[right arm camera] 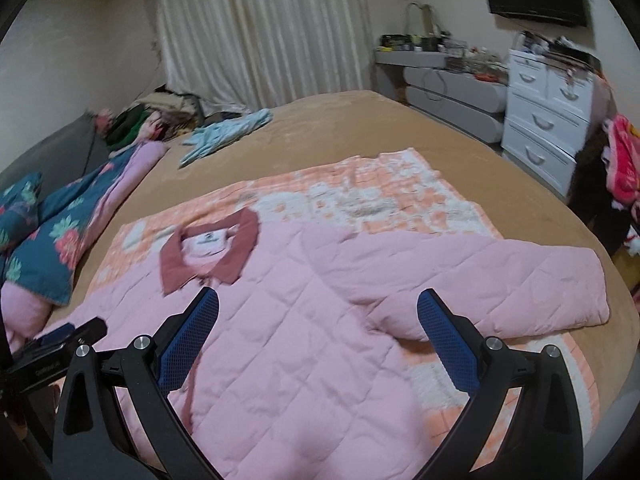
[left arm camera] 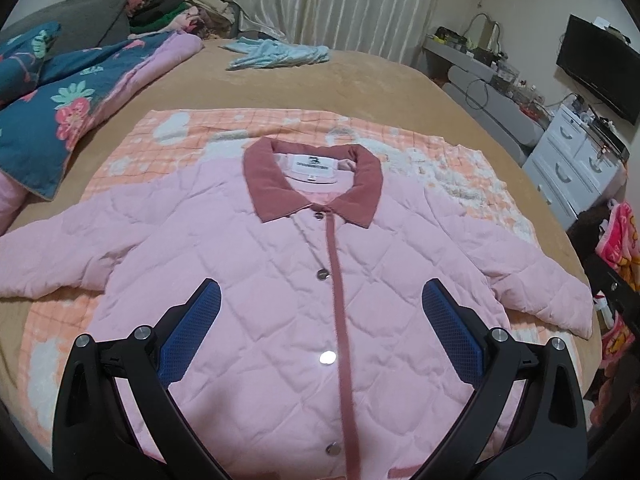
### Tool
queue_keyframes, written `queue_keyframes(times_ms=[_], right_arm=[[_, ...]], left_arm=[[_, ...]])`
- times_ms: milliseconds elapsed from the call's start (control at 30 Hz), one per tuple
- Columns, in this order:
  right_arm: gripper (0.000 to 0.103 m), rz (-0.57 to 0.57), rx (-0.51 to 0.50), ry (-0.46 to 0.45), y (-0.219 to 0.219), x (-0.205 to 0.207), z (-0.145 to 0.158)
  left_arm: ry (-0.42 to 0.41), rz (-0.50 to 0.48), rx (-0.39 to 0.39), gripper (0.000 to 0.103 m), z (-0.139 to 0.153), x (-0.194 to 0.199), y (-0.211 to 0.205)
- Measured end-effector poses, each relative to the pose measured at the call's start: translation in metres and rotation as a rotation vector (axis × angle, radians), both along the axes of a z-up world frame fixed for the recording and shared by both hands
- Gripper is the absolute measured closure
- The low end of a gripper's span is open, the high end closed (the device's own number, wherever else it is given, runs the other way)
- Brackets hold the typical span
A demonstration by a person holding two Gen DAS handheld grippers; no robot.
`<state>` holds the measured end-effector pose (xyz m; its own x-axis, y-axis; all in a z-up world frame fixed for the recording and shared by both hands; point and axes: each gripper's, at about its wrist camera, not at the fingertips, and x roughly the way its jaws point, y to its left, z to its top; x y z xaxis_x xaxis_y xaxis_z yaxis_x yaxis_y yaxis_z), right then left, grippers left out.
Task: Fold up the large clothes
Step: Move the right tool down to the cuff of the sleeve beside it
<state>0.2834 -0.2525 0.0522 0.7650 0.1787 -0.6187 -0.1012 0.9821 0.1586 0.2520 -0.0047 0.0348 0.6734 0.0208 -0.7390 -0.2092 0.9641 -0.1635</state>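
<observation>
Pink quilted jacket (left arm camera: pixel 280 280) lies face up, buttoned, at frame centre in left wrist view, spread flat on an orange-and-white checked blanket (left arm camera: pixel 160 136) over the tan bed (left arm camera: pixel 360 80). Dusty-rose collar (left arm camera: pixel 312 184) sits upper centre; both sleeves extend sideways toward left and right edges. In right wrist view the jacket's sleeve (right arm camera: pixel 520 280) runs to centre right, cuff near the blanket edge.

Left gripper (left arm camera: pixel 320 336): fingers spread wide w/ blue pads, hovering over the jacket front, nothing between them. Right gripper (right arm camera: pixel 318 344): fingers likewise spread, empty, above jacket body near the sleeve base. Part of the left gripper also shows at lower left of right wrist view.

Surroundings: floral quilt (left arm camera: pixel 52 96) bunched at upper left, just beside the blanket; light-blue garment (left arm camera: pixel 276 54) at upper centre, well apart from the jacket; clothes pile (left arm camera: pixel 168 12) further back. Curtain (left arm camera: pixel 332 0) along top. White drawer unit (right arm camera: pixel 544 108) at upper right, drawers closed, top cluttered w/ small items too blurred to tell. Dark TV (left arm camera: pixel 600 68) at upper right.
</observation>
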Motion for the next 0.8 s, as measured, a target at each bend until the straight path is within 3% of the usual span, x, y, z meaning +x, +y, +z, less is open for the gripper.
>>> queue_keyframes(times_ms=[367,800], right_arm=[[0.004,-0.23,0.066,0.049,-0.083,0.037,-0.038],[0.004,-0.56,0.145,0.136,-0.201,0.056,-0.097]], left_arm=[[0.044,-0.04,0.004,0.008,-0.023,0.05,-0.027],[0.136,-0.09,0.015,0.009,-0.079,0.089,-0.062]])
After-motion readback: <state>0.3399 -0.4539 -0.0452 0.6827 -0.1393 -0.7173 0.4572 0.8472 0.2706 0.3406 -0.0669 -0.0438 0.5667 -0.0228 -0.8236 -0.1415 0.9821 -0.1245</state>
